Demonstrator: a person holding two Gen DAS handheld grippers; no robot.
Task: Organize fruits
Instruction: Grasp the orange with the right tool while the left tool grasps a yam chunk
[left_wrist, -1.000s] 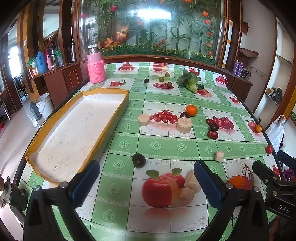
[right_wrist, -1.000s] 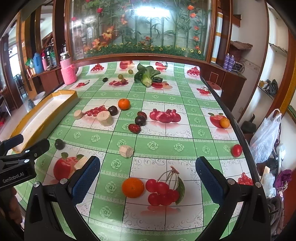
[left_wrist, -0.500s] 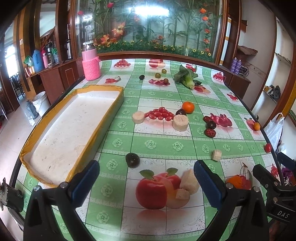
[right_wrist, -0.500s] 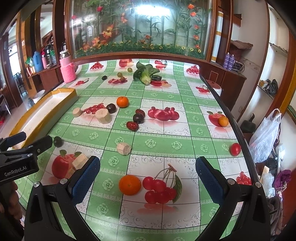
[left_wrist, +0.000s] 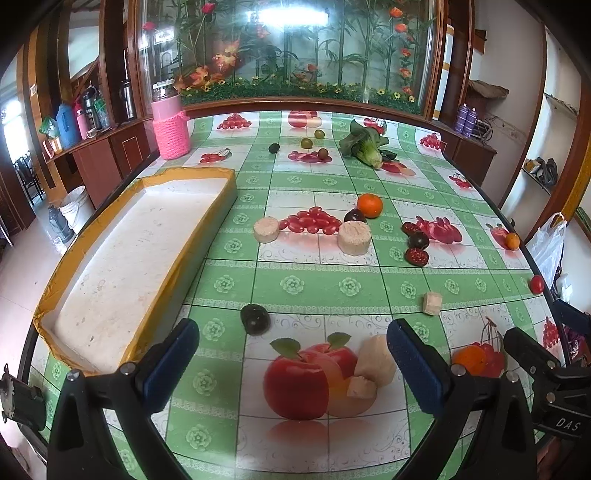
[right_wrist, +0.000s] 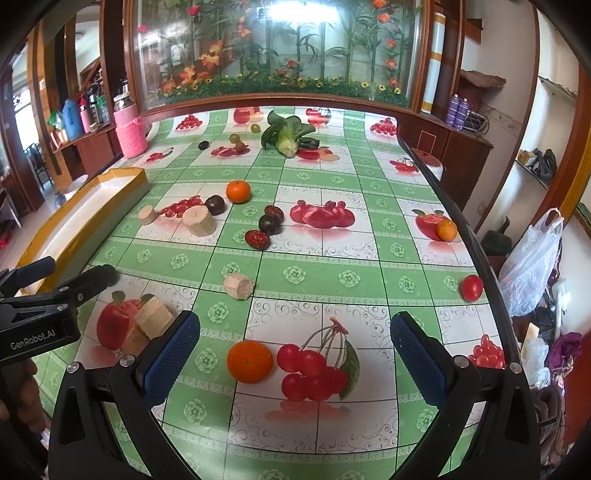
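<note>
Both tools, left (left_wrist: 291, 360) and right (right_wrist: 295, 349), gape wide and empty above the bench (right_wrist: 332, 273). An orange (right_wrist: 249, 361) lies near the right tool; the tray (left_wrist: 122, 258) sits far left. Round fruit may roll if nudged.

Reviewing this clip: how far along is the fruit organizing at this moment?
Nothing looks done: the yellow-rimmed white foam tray holds no fruit. Nothing is in hand either; the left tool and right tool are both open and holding nothing. The right one frames the near orange tangerine, possibly the first pick. Left to do: everything, including the far orange tangerine, dark round plum and small red tomato.
</note>
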